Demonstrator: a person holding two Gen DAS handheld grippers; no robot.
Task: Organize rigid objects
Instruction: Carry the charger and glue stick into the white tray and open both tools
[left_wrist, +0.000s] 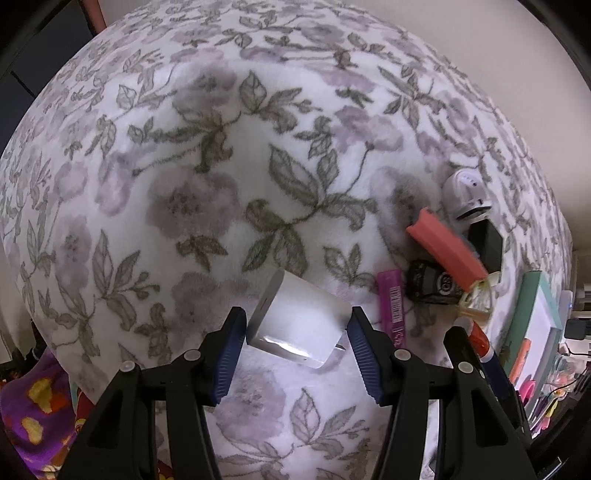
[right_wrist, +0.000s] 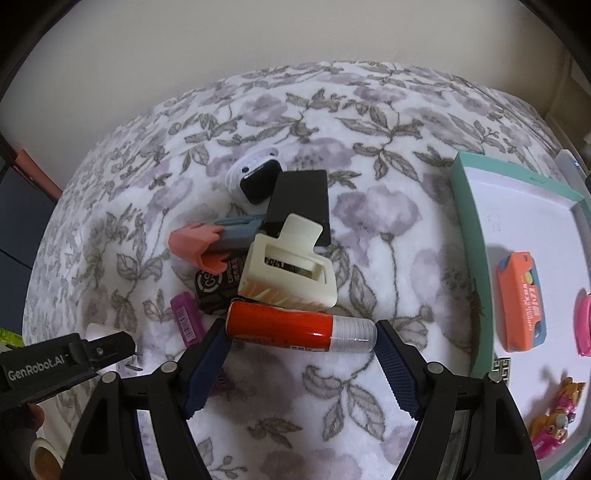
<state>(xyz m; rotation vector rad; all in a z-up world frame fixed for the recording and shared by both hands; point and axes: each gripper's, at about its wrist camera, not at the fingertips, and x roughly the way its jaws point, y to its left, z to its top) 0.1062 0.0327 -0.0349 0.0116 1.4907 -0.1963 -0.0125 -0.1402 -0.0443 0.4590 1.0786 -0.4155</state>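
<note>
Clutter pile (right_wrist: 273, 254) beside teal tray (right_wrist: 466, 221)

Hair clip (right_wrist: 286, 266) atop the pile, tray (right_wrist: 476, 236) to its right.

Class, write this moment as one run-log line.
left hand-held gripper: shut on white charger | right hand-held gripper: shut on red glue stick | tray: partly filled

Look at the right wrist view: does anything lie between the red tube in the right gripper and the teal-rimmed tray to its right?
Nothing visible does. Between the red tube, held end to end in the right gripper, and the tray lies only bare floral blanket. The cluttered pile sits behind the tube, off that path.
</note>
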